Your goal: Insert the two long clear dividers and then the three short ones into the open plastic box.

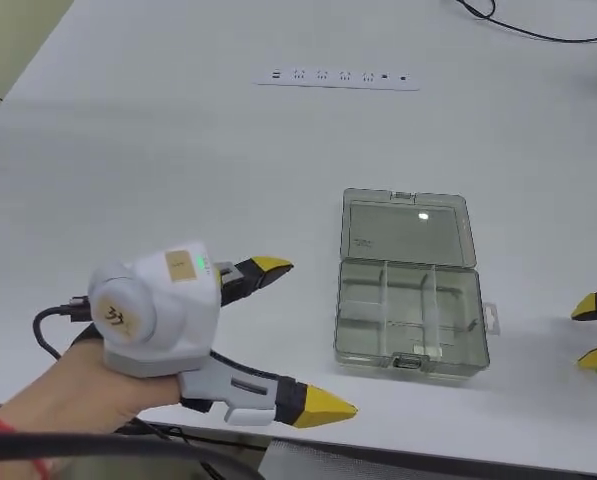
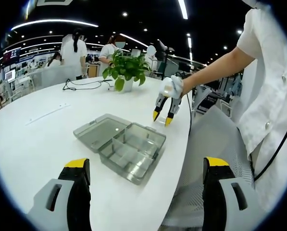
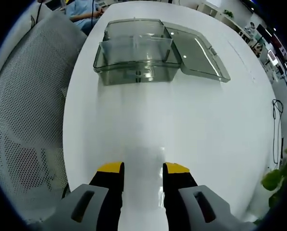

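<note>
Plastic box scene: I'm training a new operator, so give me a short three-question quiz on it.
1. True or false: the plastic box has its lid shut.
2. The left gripper holds: A a divider, B nothing, C the lid.
3. Short answer: what white thing lies on the table beyond the box?
Key: 1 false, the lid lies open; 2 B; 3 the power strip.

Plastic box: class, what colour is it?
The plastic box is transparent smoky grey; the head view shows it best.
</note>
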`<state>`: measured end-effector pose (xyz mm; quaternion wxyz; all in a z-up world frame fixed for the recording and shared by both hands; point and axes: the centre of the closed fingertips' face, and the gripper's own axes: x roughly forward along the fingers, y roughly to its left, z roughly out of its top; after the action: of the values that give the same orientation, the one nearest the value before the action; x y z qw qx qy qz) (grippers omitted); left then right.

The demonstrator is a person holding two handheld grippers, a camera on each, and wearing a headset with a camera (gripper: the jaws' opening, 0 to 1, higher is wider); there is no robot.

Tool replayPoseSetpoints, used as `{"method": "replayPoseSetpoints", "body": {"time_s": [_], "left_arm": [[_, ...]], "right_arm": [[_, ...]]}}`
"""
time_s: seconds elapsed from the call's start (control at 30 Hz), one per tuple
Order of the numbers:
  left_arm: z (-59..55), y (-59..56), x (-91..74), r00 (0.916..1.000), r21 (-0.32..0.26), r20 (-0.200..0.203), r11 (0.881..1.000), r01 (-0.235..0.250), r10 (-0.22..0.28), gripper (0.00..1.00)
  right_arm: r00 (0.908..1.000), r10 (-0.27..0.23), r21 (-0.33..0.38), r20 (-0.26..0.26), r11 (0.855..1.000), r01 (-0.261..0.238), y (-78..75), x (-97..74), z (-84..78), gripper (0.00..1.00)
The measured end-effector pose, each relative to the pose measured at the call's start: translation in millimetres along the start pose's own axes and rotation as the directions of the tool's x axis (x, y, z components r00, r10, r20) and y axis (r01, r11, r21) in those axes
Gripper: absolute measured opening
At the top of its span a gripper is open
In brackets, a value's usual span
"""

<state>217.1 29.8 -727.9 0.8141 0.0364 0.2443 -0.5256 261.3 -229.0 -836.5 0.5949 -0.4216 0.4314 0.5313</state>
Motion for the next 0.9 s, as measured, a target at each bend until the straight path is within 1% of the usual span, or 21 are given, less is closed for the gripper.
{"method": "replayPoseSetpoints", "body": {"time_s": [0.07,0.2,0.3,0.33,0.4,0.43,0.47,0.53,0.57,0.6,0.63,0.7,0.73,0.77,0.8,0.87,0.9], "left_arm": [[0.9,0.7,-0.4,1.0000,0.000,0.000,1.000,-0.001,0.001,1.00],[4.8,3.2,-0.7,1.0000,0.002,-0.002,1.000,-0.006,0.006,0.99],[11.0,4.9,0.0,0.9999,-0.004,-0.001,1.000,-0.013,0.013,0.98],[15.0,3.9,0.7,0.9999,-0.006,0.007,1.000,-0.009,0.009,0.98],[22.0,1.5,3.0,0.9999,-0.027,0.015,1.000,-0.001,0.001,0.97],[25.2,-0.4,4.1,0.9998,-0.036,0.020,0.999,0.007,-0.006,0.95],[29.9,-2.4,5.8,0.9995,-0.040,0.028,0.999,0.014,-0.013,0.94],[36.5,-4.2,8.3,0.9991,-0.044,0.039,0.999,0.016,-0.015,0.92],[39.9,-5.2,10.0,0.9989,-0.056,0.043,0.998,0.019,-0.017,0.92],[45.2,-7.9,12.4,0.9982,-0.075,0.054,0.997,0.029,-0.025,0.90],[49.8,-10.0,14.1,0.9973,-0.087,0.067,0.995,0.037,-0.032,0.89],[58.5,-14.2,18.6,0.9956,-0.118,0.086,0.992,0.047,-0.037,0.87],[63.8,-18.0,21.5,0.9942,-0.135,0.097,0.989,0.061,-0.048,0.85],[66.5,-19.7,23.4,0.9938,-0.157,0.099,0.985,0.065,-0.049,0.84],[72.5,-22.2,26.6,0.9918,-0.191,0.117,0.979,0.072,-0.050,0.82],[82.0,-28.2,30.0,0.9859,-0.215,0.154,0.972,0.099,-0.067,0.79],[86.2,-28.7,32.8,0.9845,-0.266,0.166,0.959,0.099,-0.056,0.78]], "right_arm": [[0.9998,-0.015,0.005,0.017,1.000,0.015,-0.6,-6.2,6.5,0.32],[0.9970,-0.052,0.003,0.057,0.999,0.052,0.3,-24.0,26.7,0.32],[0.9932,-0.088,-0.020,0.077,0.996,0.089,0.8,-38.7,43.6,0.32],[0.9913,-0.101,-0.033,0.084,0.994,0.104,1.4,-45.6,51.1,0.32],[0.9874,-0.125,-0.063,0.097,0.989,0.131,2.2,-57.6,64.8,0.32],[0.9856,-0.134,-0.069,0.103,0.988,0.142,2.5,-62.4,70.2,0.32],[0.9823,-0.148,-0.080,0.115,0.984,0.157,3.5,-70.2,79.3,0.32],[0.9778,-0.164,-0.094,0.130,0.980,0.177,4.8,-79.2,90.2,0.32],[0.9753,-0.172,-0.100,0.139,0.977,0.186,7.0,-85.2,97.6,0.32],[0.9730,-0.178,-0.105,0.147,0.975,0.194,8.4,-89.1,102.9,0.32],[0.9705,-0.183,-0.110,0.157,0.973,0.201,5.5,-88.7,102.6,0.32],[0.9660,-0.192,-0.116,0.173,0.970,0.214,8.5,-95.0,112.0,0.32],[0.9625,-0.201,-0.119,0.182,0.967,0.225,10.2,-99.0,118.3,0.32],[0.9601,-0.207,-0.120,0.188,0.965,0.232,12.5,-102.1,123.5,0.32],[0.9568,-0.214,-0.121,0.197,0.963,0.240,14.6,-105.4,129.5,0.32],[0.9517,-0.223,-0.120,0.211,0.960,0.252,19.3,-109.8,139.3,0.32],[0.9500,-0.227,-0.122,0.214,0.959,0.257,21.3,-111.3,143.3,0.32]]}}
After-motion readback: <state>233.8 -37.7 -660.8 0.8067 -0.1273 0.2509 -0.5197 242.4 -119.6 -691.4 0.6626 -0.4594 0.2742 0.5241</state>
